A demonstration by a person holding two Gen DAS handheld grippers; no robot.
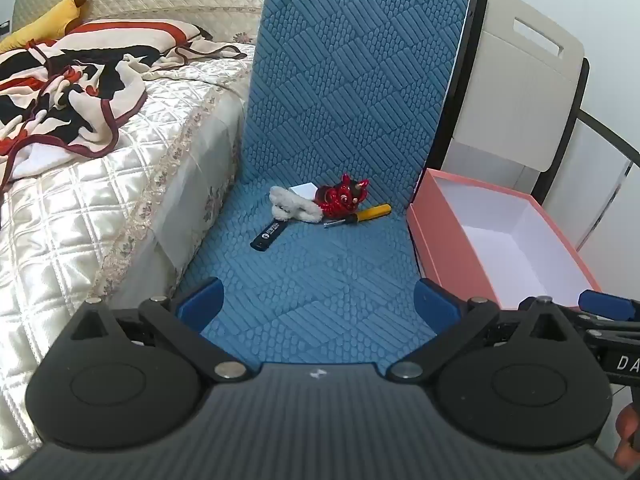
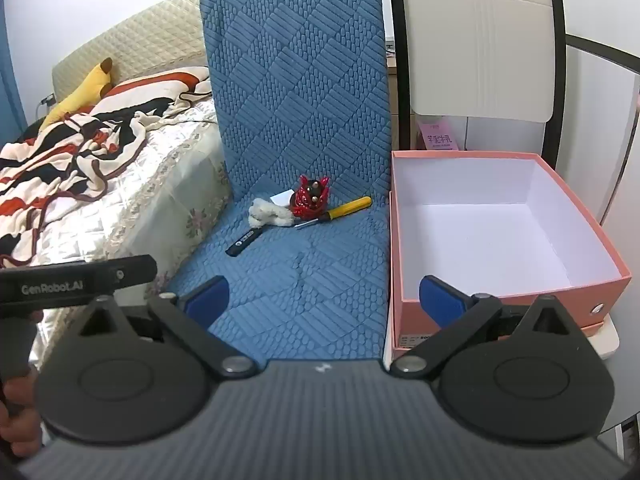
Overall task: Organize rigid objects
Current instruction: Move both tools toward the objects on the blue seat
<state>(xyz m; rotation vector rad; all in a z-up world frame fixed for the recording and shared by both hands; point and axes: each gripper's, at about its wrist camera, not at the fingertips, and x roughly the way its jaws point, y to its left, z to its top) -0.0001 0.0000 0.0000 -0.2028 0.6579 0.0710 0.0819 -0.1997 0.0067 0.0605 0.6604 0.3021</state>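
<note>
On the blue textured chair seat lie a red lion-head toy, a yellow-handled screwdriver, a black flat stick with white print, a white fluffy piece and a small white card. The same group shows in the right wrist view: toy, screwdriver, black stick. A pink box with white inside stands open to the right of the seat. My left gripper and right gripper are both open and empty, well short of the objects.
A bed with a quilted cream cover and a crumpled red, black and white blanket lies to the left. A yellow plush rests by the headboard. A second chair with a beige back stands behind the box.
</note>
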